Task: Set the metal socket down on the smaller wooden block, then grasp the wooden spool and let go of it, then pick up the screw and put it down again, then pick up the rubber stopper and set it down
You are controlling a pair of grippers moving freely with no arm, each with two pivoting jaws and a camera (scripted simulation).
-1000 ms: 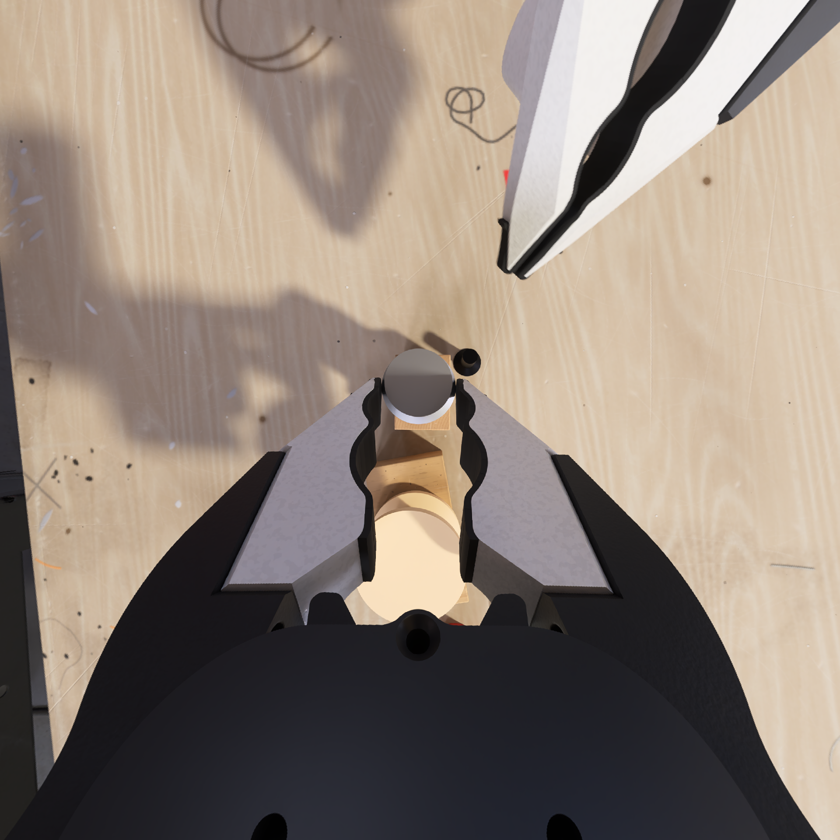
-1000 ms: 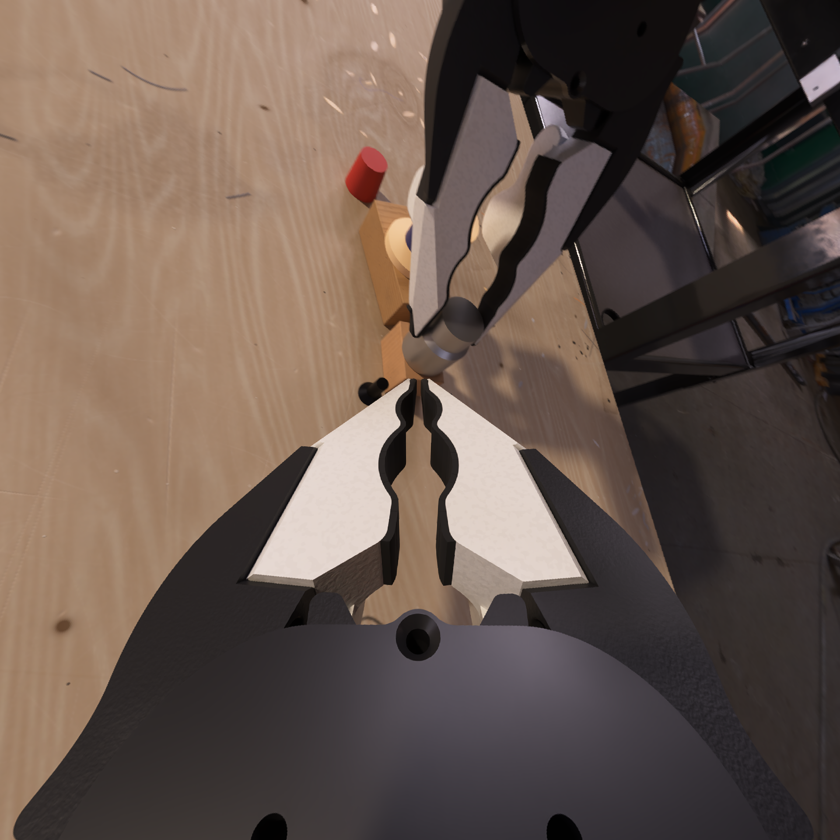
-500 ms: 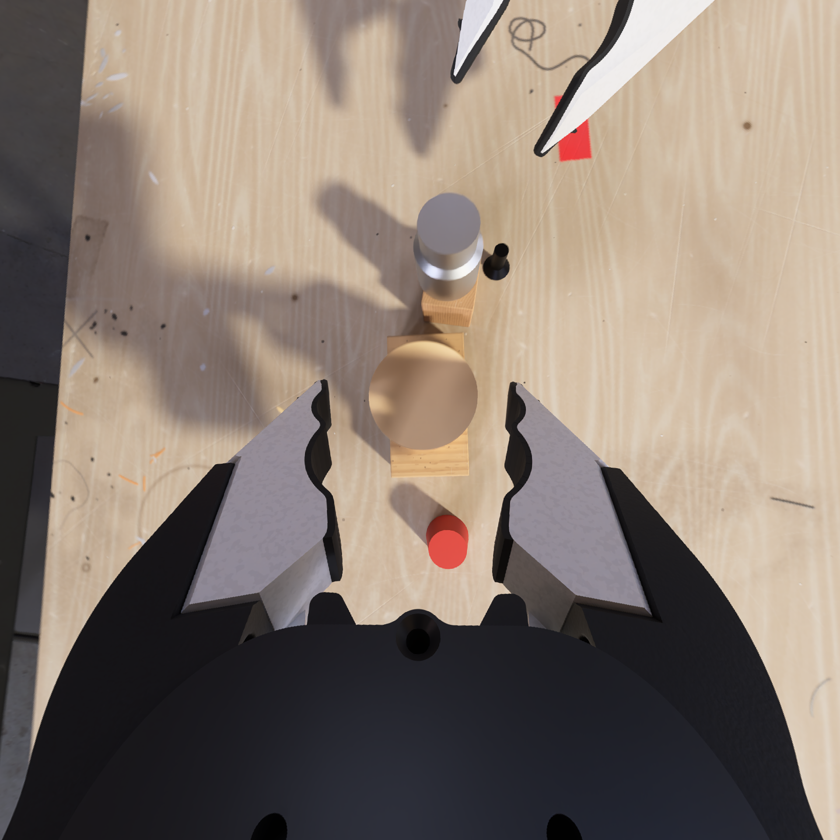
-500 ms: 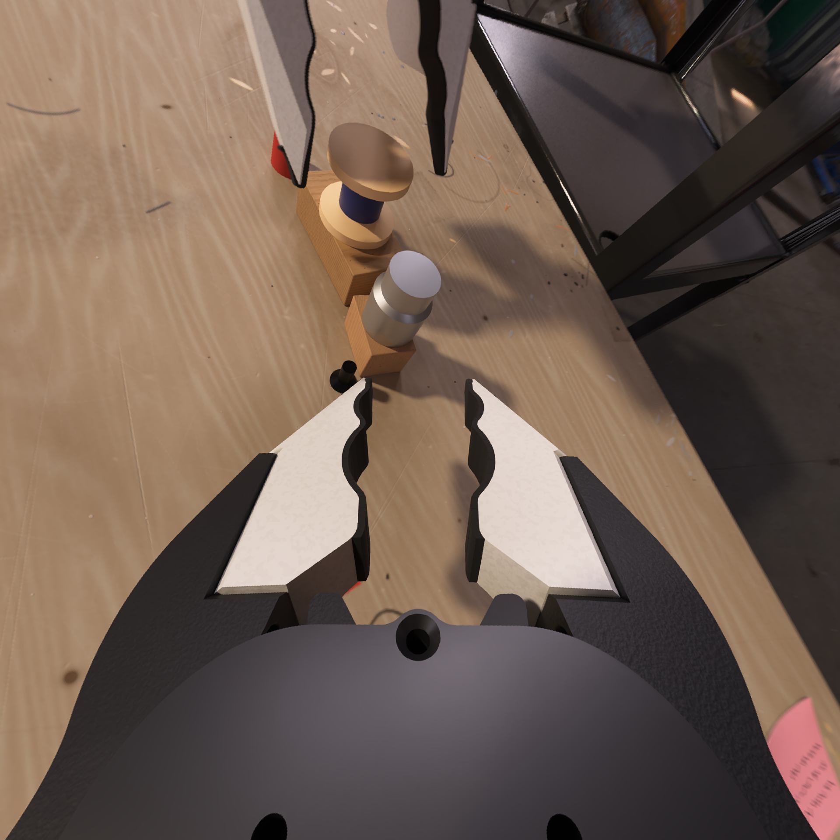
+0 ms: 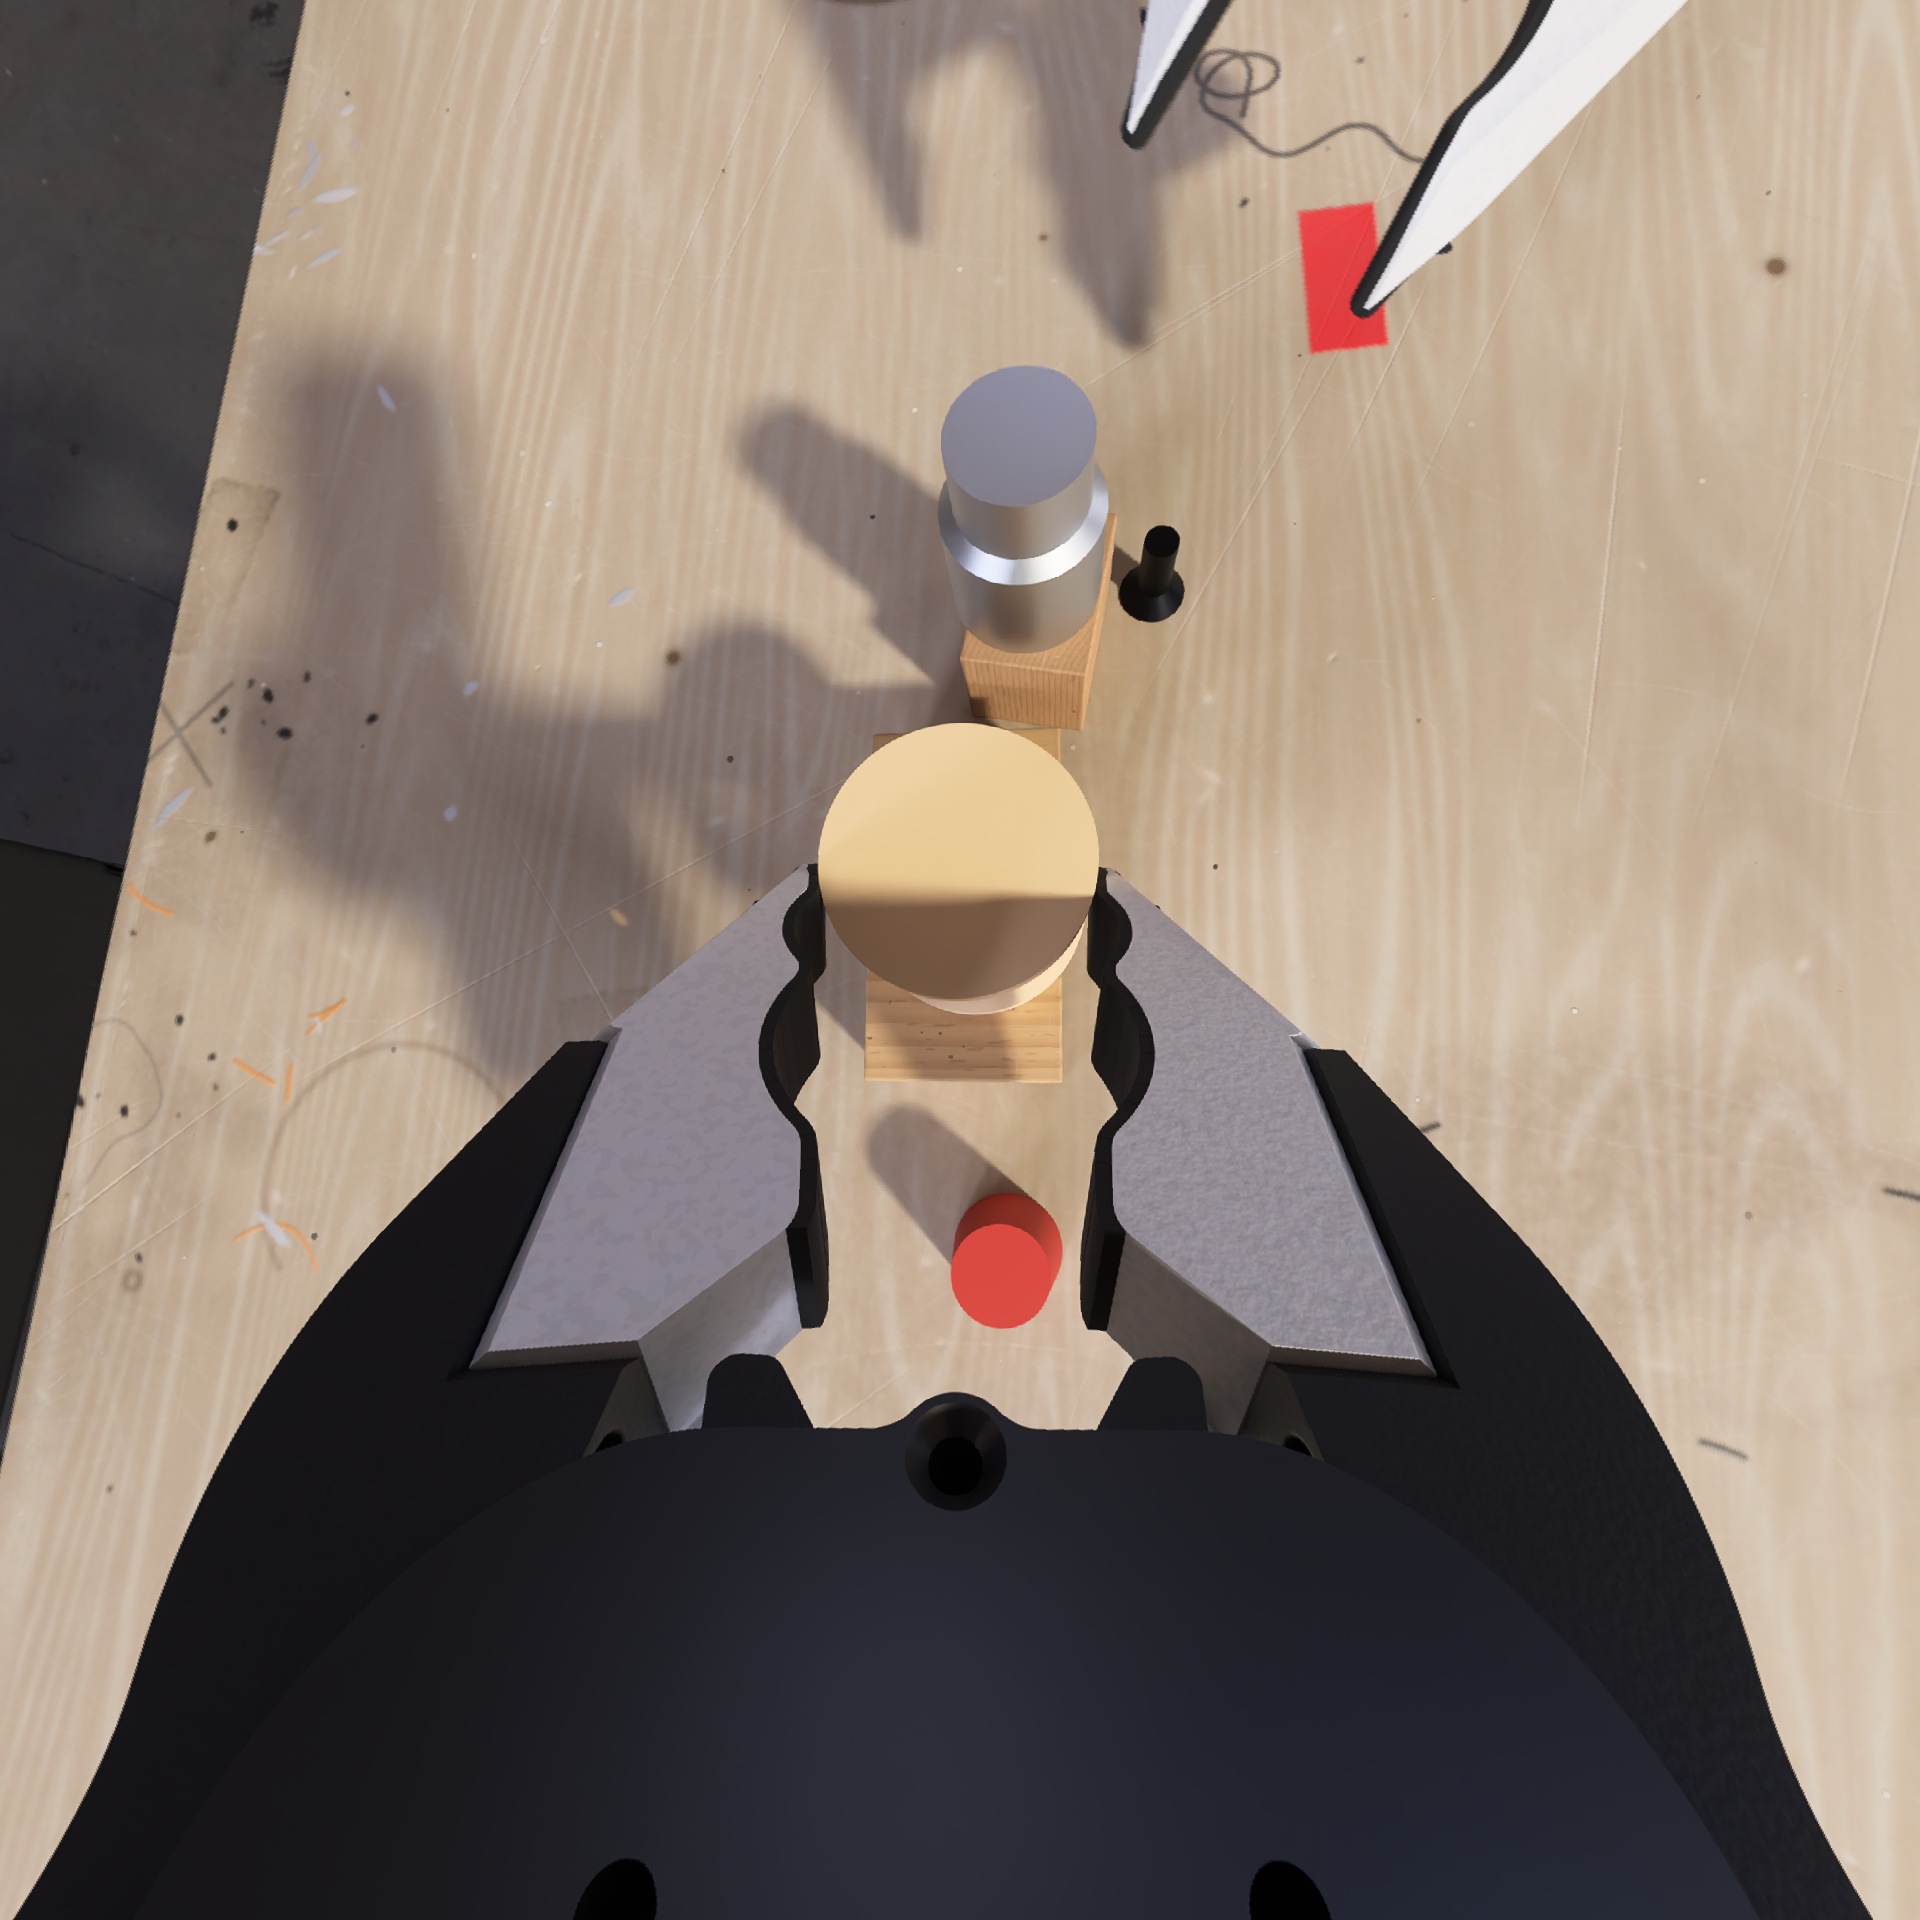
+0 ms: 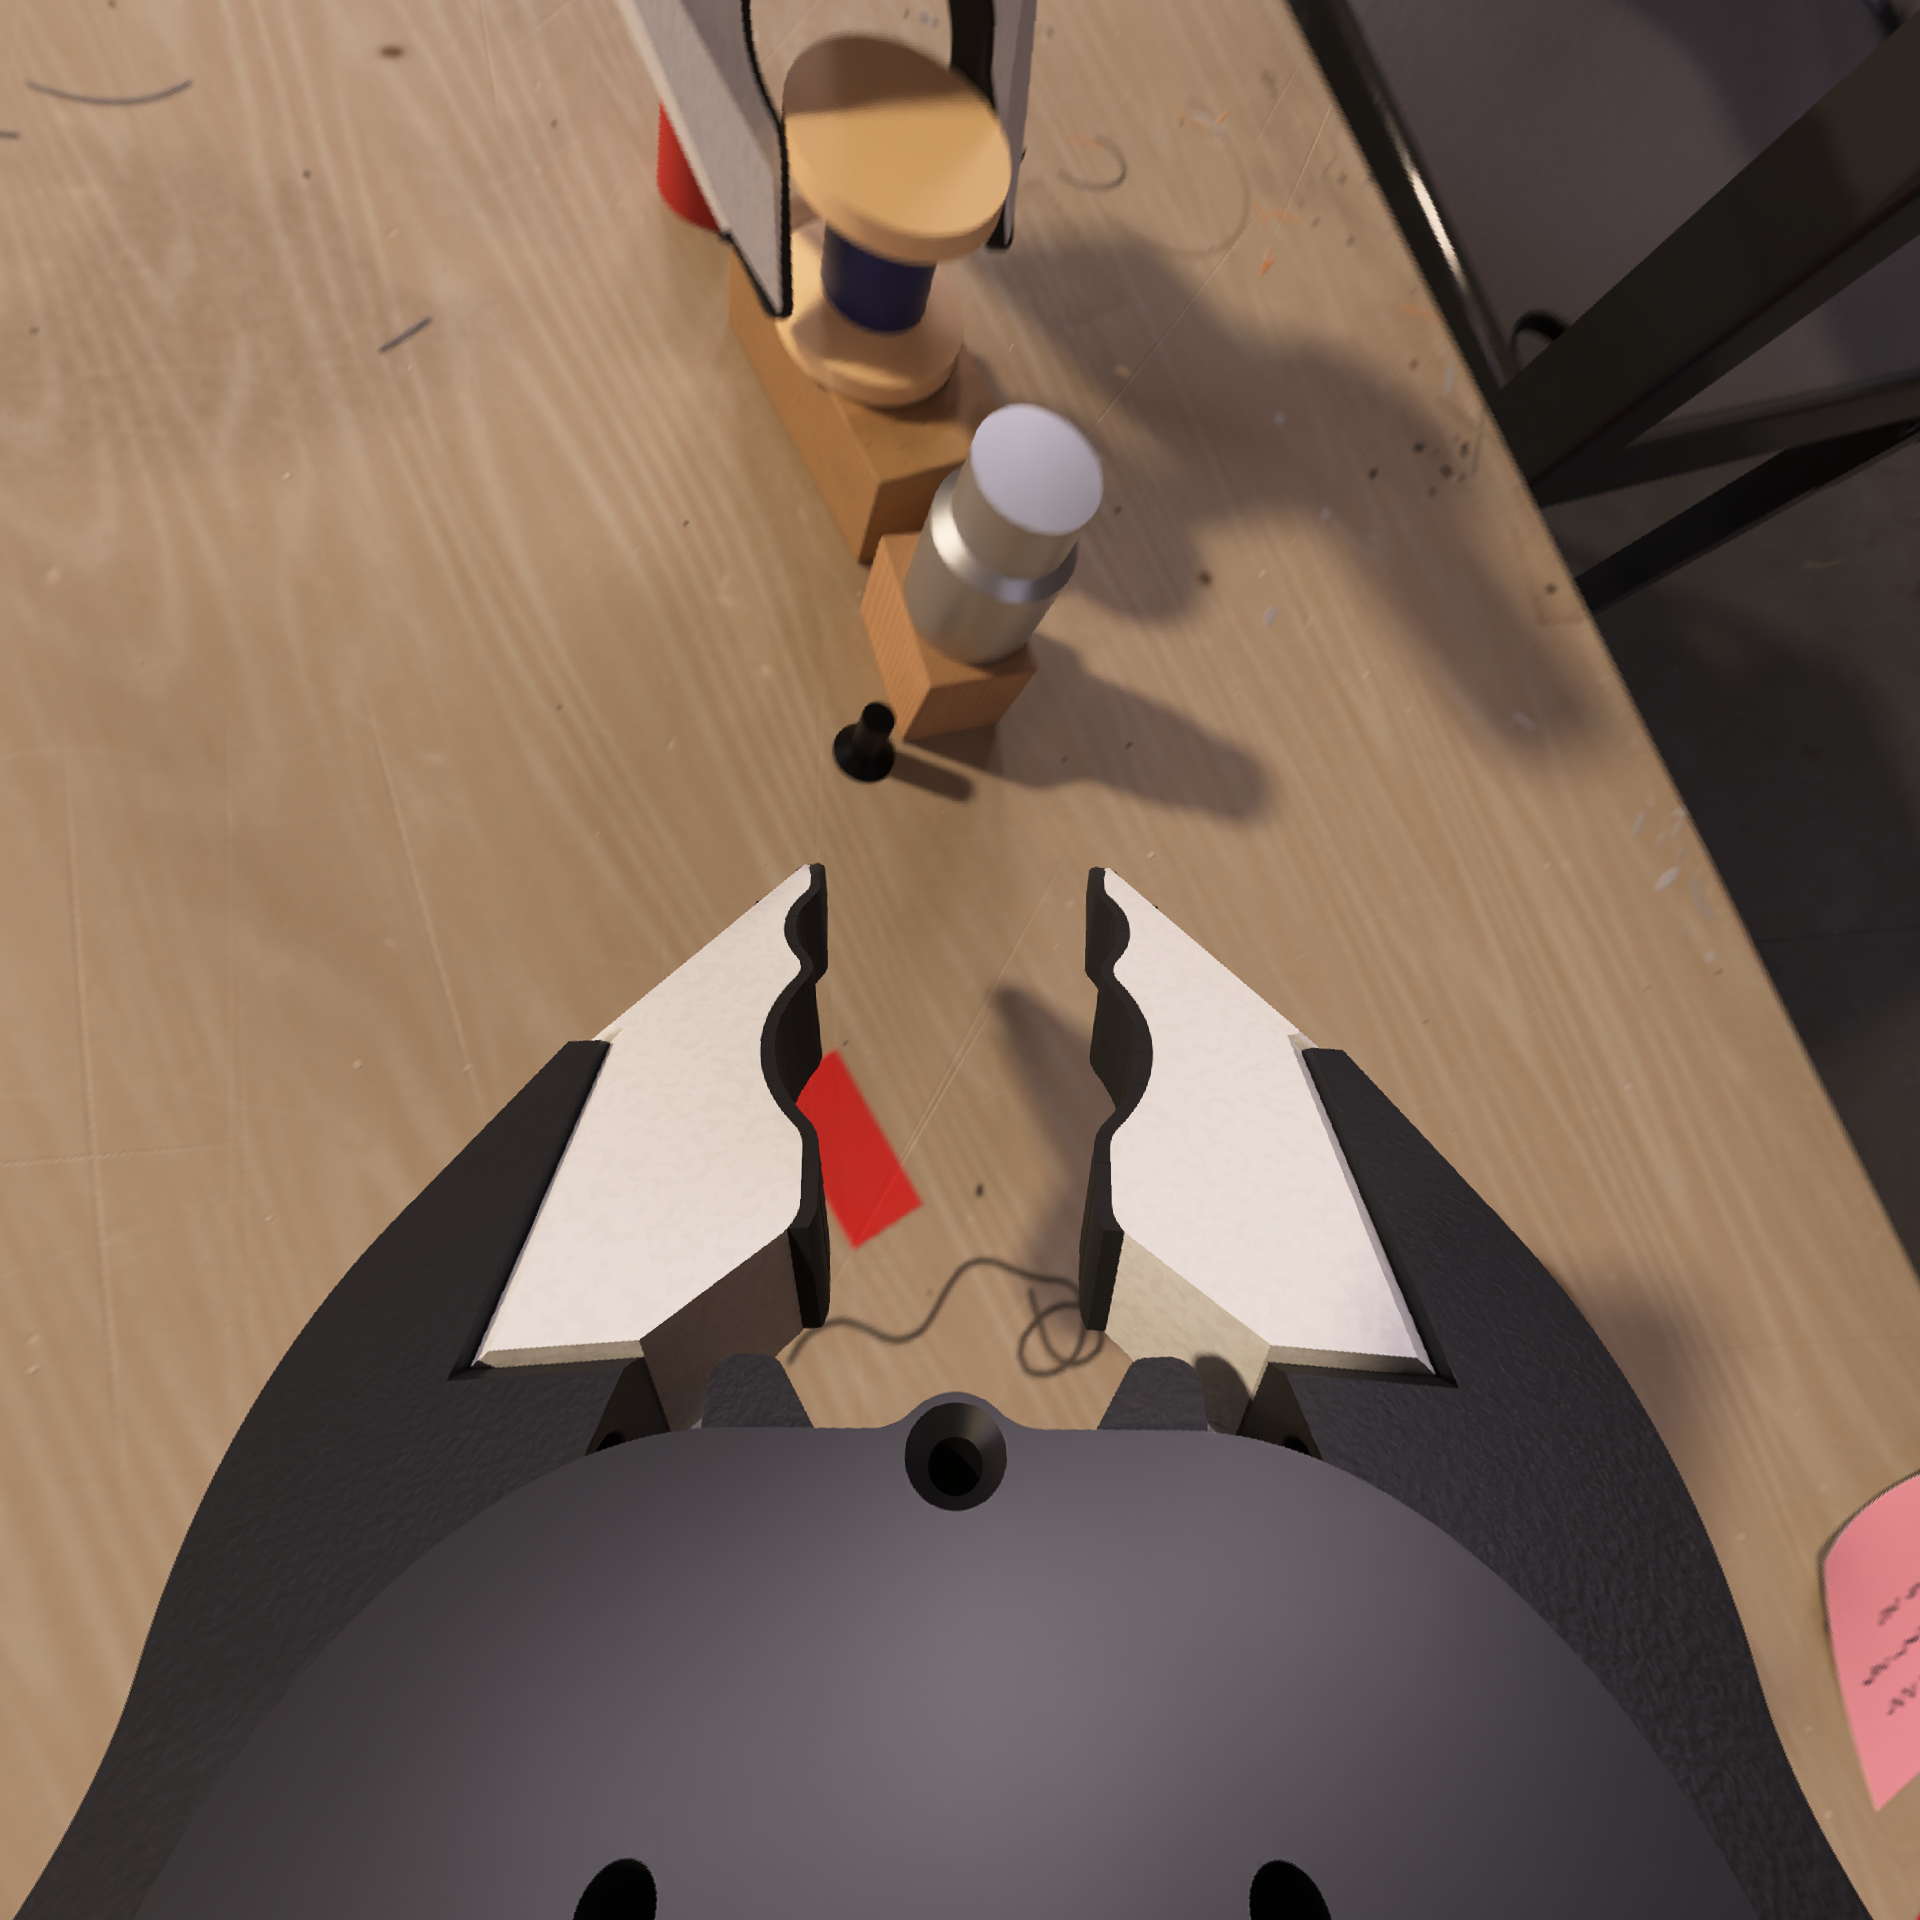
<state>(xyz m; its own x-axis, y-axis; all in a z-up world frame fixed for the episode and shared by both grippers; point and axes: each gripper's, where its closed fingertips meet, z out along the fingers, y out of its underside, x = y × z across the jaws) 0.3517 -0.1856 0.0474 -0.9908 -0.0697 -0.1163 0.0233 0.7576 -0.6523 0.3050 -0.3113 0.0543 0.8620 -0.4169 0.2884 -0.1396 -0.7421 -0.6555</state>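
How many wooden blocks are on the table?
2. The smaller wooden block sits under the metal socket, beside the screw. The bigger block touches it and carries the wooden spool.

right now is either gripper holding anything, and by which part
The left gripper has its fingertips against opposite sides of the wooden spool's top flange; a firm clamp cannot be told. The right gripper is open, holding nothing.
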